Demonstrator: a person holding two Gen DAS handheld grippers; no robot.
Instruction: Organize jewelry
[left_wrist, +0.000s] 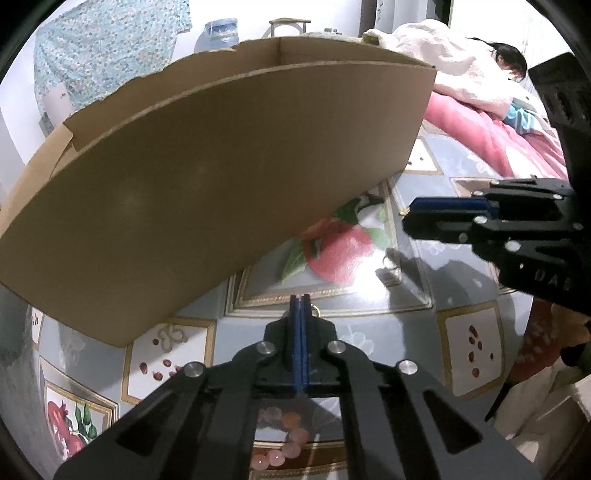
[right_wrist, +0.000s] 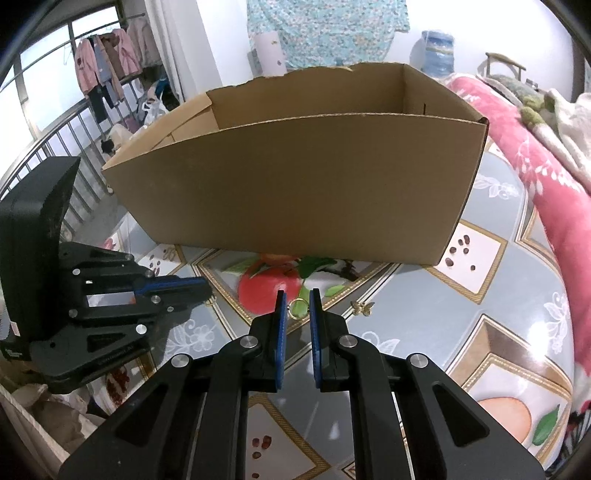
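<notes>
Left gripper (left_wrist: 300, 301) has its blue pads pressed flat together; a bit of gold ring (left_wrist: 315, 310) peeks out at the tips, so it may be pinched there, but contact can't be confirmed from either view. Right gripper (right_wrist: 299, 295) stands slightly apart, unclamped, with a second gold ring (right_wrist: 297, 308) lying on the surface (right_wrist: 424, 314) just past its tips, lined up with the gap. A small gold butterfly piece (right_wrist: 362, 307) sits just to the right of that ring. A pink bead bracelet (left_wrist: 284, 439) lies under the left gripper's body, near the surface edge. The open cardboard box (right_wrist: 295, 184), presumably the drop target, stands just behind all of it. Handling, judged: rings are light, stiff and thin, lying flat on a glossy patterned surface, so likely to skate or flip under pad pressure. Best hold is across the band's outer diameter, tips down close to the surface. Butterfly looks delicate; pinch the body, not the wings. Bracelet is floppy; take one bead section and let the rest hang.
</notes>
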